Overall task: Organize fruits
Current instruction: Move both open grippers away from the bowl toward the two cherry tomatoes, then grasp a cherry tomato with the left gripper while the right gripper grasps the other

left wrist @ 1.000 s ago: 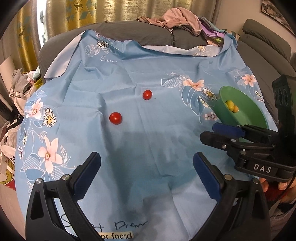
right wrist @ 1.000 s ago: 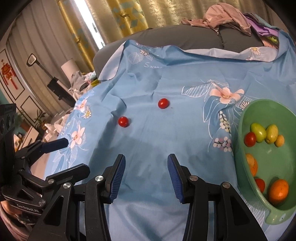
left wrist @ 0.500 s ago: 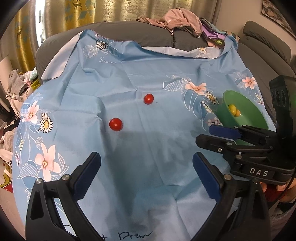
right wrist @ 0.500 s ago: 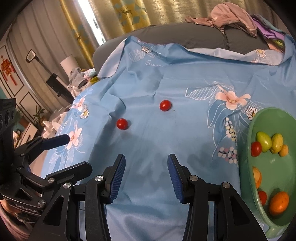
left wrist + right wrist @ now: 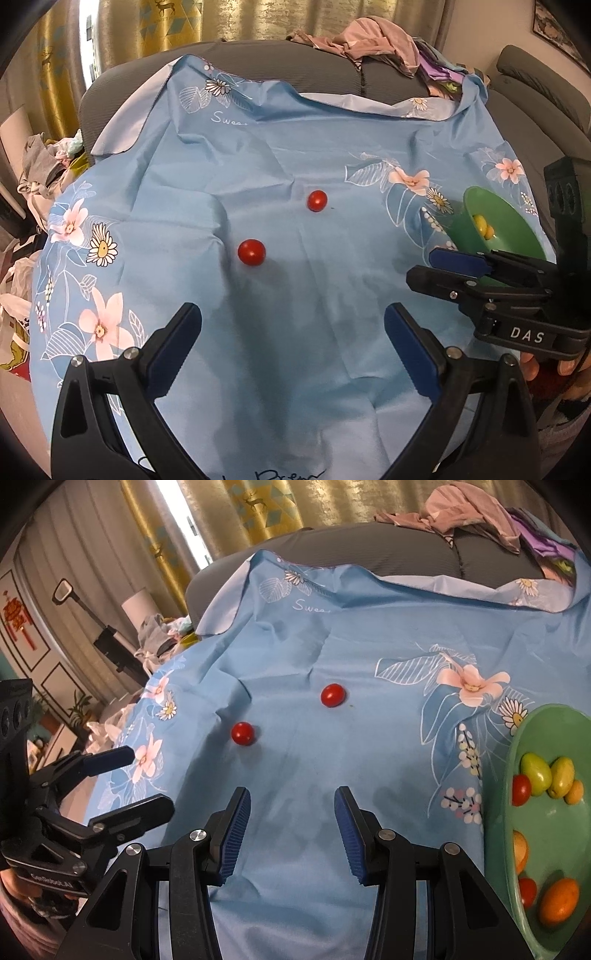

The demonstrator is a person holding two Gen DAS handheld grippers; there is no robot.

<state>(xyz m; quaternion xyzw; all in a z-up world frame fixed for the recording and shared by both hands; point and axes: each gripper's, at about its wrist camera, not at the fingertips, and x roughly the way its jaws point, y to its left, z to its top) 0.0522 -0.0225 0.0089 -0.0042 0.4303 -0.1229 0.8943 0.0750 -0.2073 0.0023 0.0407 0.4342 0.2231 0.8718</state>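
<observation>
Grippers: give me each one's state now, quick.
Left gripper: open, holding nothing.
Right gripper: open, holding nothing.

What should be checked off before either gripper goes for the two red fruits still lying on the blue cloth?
1. Left gripper open, nothing between its jaws: ok.
2. Right gripper partly open, nothing held: ok.
3. Nearer red fruit lies free on the cloth: ok.
4. Farther red fruit apart from it: ok.
5. Green bowl has bare space for more: ok.
6. Bowl steady on the soft cloth: cannot tell.
</observation>
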